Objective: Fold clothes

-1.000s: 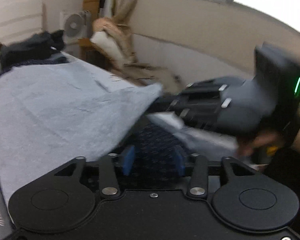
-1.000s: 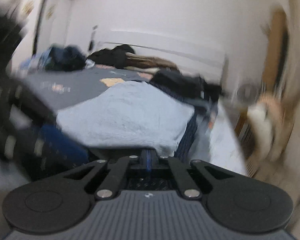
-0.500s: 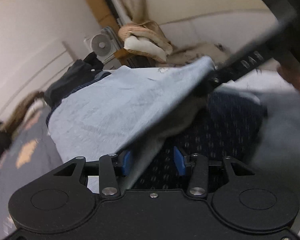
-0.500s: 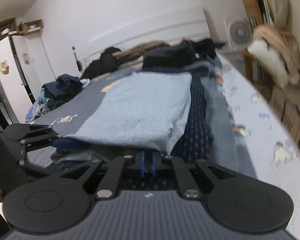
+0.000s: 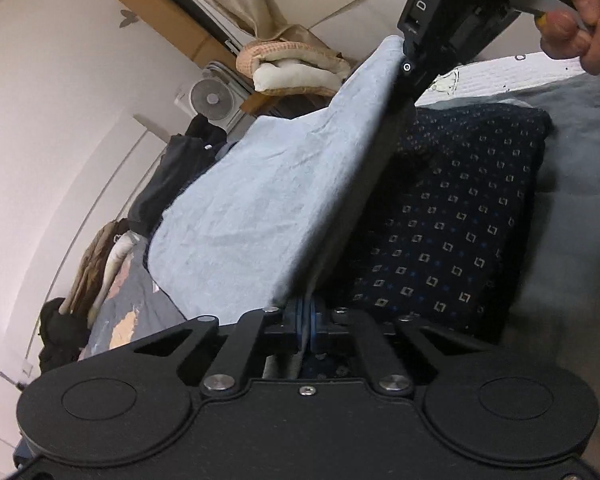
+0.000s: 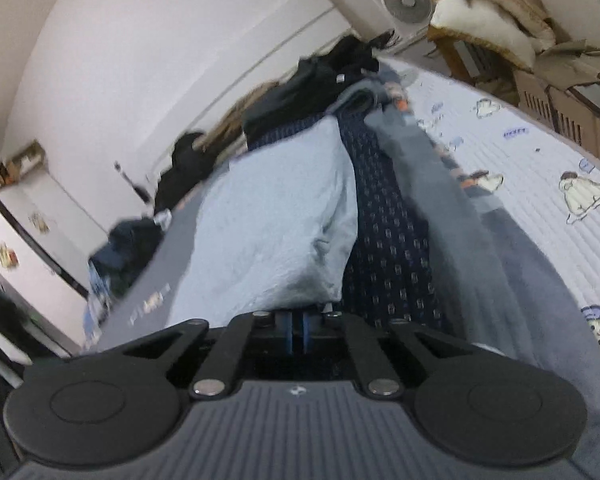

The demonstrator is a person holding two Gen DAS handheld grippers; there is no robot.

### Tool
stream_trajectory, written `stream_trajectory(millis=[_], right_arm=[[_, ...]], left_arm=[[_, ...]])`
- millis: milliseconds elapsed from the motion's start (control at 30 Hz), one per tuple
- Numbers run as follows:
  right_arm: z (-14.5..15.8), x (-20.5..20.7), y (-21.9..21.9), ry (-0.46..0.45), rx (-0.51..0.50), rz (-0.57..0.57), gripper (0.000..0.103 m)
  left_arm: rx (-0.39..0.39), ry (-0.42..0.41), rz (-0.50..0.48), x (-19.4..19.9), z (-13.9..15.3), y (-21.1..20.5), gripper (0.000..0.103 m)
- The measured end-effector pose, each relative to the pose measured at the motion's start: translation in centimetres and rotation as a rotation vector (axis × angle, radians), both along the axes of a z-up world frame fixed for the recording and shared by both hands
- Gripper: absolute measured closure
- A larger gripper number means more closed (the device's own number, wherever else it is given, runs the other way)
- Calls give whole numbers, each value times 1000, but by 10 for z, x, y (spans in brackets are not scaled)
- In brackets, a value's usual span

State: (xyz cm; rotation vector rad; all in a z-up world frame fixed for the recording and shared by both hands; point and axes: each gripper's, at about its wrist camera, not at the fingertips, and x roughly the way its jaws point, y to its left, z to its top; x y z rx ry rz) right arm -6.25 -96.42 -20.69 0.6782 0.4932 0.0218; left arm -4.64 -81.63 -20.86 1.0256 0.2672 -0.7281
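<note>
Right now I am pinching the near edge of the light blue garment with the left gripper — its blue pads are pressed together with a thin fold of cloth running between them. The right gripper is also pressed together on the same garment; in the left wrist view I am seeing its black body at the far corner of the raised edge, with the person's hand wrapped around the handle. Holding two points along one edge is keeping that edge taut and lifted, which I judge is the reason for the pose: a straight, tensioned edge can be carried over as a clean fold.

The garment is lying across the bed, its far part resting on the dark patterned cloth beneath — the near edge is tented up between my two grips. Other clothes are sitting in a dark pile toward the headboard, well apart from the piece I am working.
</note>
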Motion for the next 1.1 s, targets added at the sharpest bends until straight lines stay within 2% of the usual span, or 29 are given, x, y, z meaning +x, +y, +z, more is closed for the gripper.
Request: stream_trajectory(millis=[100,233,300,433,467,633,733,767,833,933,1033,1100], right_arm=[[9,-4,2,-21,-34,-1,99],[9,-2,7,17,-86,46,99],[5,0,5,40,-74,50,99],[1,0,0,38,-14,43,99],[0,0,-1,39,-8,41,99],[2,0,-1,54,-26,42,99],[-1,3,3,88,-79,57,99],[-3,5,5,107,-98,64,98],[-6,7,6,135,-95,78,96],[1,2,1,145,-113,81,93],[9,-13,-12,153,-105,50,82],[12,-23,-22,160,-80,40,76]], left_arm=[[23,1,1,-4,10,6,100],[113,-74,16,-2,-9,3,96],[157,-92,23,0,-21,2,96],[105,-74,69,15,-25,9,96],[116,-69,68,16,-25,11,100],[92,8,64,13,5,21,101],[164,22,70,17,-10,16,100],[197,2,67,16,-19,15,100],[214,-16,59,13,-22,16,99],[135,68,87,20,-2,23,94],[68,199,89,20,19,33,88],[28,305,78,21,35,43,80]])
